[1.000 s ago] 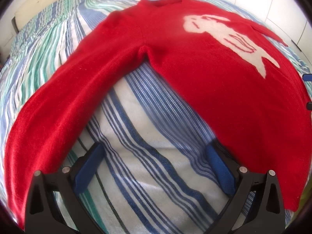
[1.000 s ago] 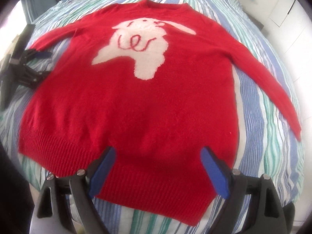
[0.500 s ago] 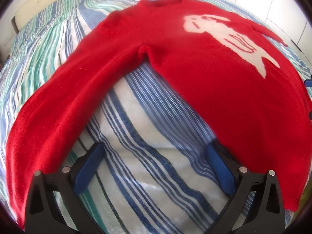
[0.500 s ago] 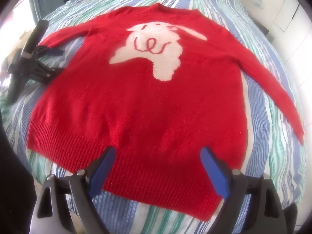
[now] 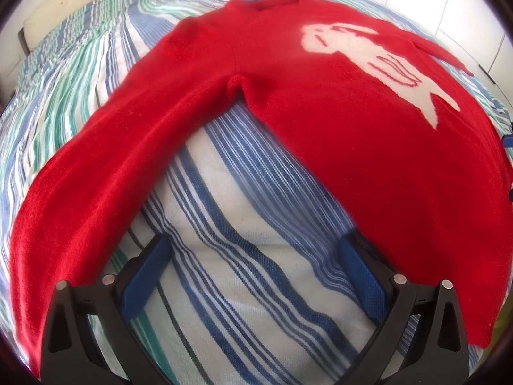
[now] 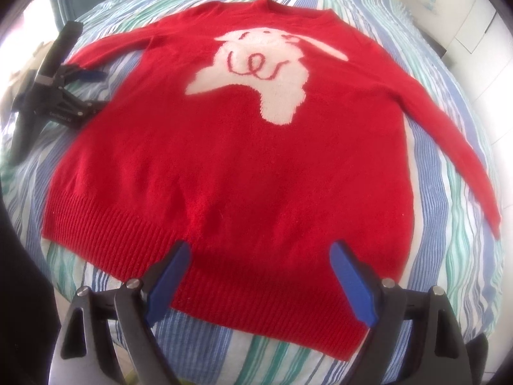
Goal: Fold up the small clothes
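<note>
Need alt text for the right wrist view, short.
A red sweater with a white animal design lies flat, face up, on a striped bedspread, sleeves spread. The open right hand-held gripper hovers over its ribbed hem; the left hand-held gripper sits by the far-left sleeve.

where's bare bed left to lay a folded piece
Bare striped sheet shows in the wedge between the red sweater's body and its sleeve, where the left hand-held gripper hovers. The sweater fills the middle.

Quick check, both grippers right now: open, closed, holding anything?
Left gripper: open, empty, over the striped bedsheet.
Right gripper: open, empty, over the red sweater hem.
</note>
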`<action>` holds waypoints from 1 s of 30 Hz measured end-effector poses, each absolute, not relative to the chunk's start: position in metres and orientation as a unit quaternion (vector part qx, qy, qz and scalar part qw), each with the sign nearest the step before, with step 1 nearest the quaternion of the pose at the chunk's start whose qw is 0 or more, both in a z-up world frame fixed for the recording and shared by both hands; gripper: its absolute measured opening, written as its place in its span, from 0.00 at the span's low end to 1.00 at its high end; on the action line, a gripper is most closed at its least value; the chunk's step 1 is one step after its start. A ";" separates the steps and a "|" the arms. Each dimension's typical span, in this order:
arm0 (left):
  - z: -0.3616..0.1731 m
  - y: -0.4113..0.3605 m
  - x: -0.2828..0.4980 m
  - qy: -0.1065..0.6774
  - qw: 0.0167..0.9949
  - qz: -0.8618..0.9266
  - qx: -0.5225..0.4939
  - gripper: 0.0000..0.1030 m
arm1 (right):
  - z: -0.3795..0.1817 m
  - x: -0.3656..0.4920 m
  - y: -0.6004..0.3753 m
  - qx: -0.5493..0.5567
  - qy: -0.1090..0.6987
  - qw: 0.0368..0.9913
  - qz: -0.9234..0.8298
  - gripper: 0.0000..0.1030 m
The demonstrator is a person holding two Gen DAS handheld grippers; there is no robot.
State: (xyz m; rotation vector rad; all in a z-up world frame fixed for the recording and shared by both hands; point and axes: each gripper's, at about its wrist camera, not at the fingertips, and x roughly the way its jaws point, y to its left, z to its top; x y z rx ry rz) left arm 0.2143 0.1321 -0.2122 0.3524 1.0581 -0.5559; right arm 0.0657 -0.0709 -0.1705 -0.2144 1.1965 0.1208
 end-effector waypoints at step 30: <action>-0.212 0.133 0.213 0.494 0.813 -0.260 0.164 1.00 | -0.165 0.065 -0.074 -0.092 0.557 0.824 0.050 0.85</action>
